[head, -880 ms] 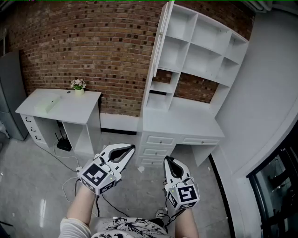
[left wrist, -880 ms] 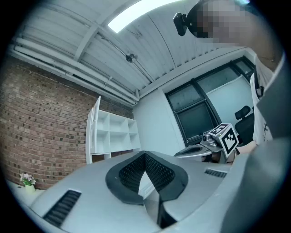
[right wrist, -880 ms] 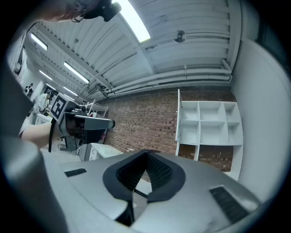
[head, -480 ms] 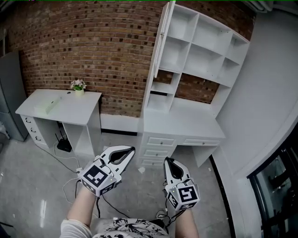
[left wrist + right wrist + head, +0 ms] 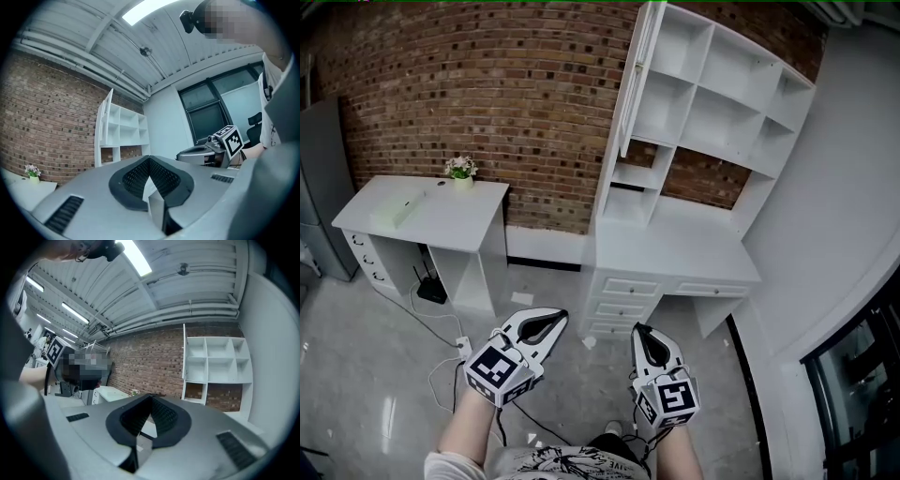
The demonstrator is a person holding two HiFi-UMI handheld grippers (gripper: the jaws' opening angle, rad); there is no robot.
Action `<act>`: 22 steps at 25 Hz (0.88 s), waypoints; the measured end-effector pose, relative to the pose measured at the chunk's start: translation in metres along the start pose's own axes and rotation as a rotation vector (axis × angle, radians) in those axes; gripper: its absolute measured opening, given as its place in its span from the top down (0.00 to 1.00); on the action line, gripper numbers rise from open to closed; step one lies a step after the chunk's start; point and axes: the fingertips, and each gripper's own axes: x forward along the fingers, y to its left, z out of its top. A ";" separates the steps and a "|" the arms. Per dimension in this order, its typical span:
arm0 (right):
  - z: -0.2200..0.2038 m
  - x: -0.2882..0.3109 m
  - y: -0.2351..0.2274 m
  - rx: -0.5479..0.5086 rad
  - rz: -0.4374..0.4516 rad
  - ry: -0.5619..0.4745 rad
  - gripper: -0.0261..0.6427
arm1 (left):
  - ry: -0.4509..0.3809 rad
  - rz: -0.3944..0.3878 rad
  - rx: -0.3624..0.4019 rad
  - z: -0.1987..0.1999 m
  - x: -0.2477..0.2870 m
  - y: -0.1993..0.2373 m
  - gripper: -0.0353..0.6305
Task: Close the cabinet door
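White left tongs point(image 5: 565, 314) and right tongs point(image 5: 636, 328) are pinched shut on nothing, well short of the open cabinet door point(image 5: 632, 84).
Floor cables point(image 5: 455, 339) near the path could snag a foot on the approach. Beyond the desk point(image 5: 670, 248) the door hangs high on the shelf unit point(image 5: 712, 94), so a hurried shove with closed tips may slip off its thin edge or slam it. Only the head view shows the cables and the gap; the left gripper view shows the door point(image 5: 108, 112) swung out, a mere sliver in the right gripper view.
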 end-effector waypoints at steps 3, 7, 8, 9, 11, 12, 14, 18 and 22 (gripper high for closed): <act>-0.010 0.013 -0.004 -0.010 0.016 0.012 0.95 | 0.006 0.014 -0.009 -0.009 0.009 0.009 0.93; -0.018 0.034 -0.018 0.002 0.034 0.016 0.95 | 0.013 0.021 0.003 -0.012 0.029 0.020 0.93; -0.019 0.041 -0.022 0.003 0.037 0.016 0.95 | 0.018 0.022 0.000 -0.014 0.035 0.024 0.93; -0.021 0.048 -0.027 0.001 0.041 0.015 0.95 | 0.022 0.022 -0.002 -0.016 0.041 0.029 0.93; -0.024 0.064 -0.039 -0.011 0.052 0.011 0.95 | 0.028 0.024 -0.004 -0.020 0.056 0.038 0.93; -0.025 0.072 -0.046 -0.016 0.056 0.007 0.95 | 0.030 0.027 -0.001 -0.021 0.065 0.042 0.93; -0.026 0.088 -0.065 -0.017 0.061 -0.002 0.95 | 0.033 0.037 0.009 -0.024 0.083 0.053 0.93; -0.031 0.124 -0.106 -0.011 0.081 -0.005 0.95 | 0.029 0.064 0.005 -0.023 0.128 0.075 0.93; -0.031 0.164 -0.145 -0.009 0.111 -0.006 0.95 | 0.035 0.103 -0.002 -0.021 0.173 0.105 0.93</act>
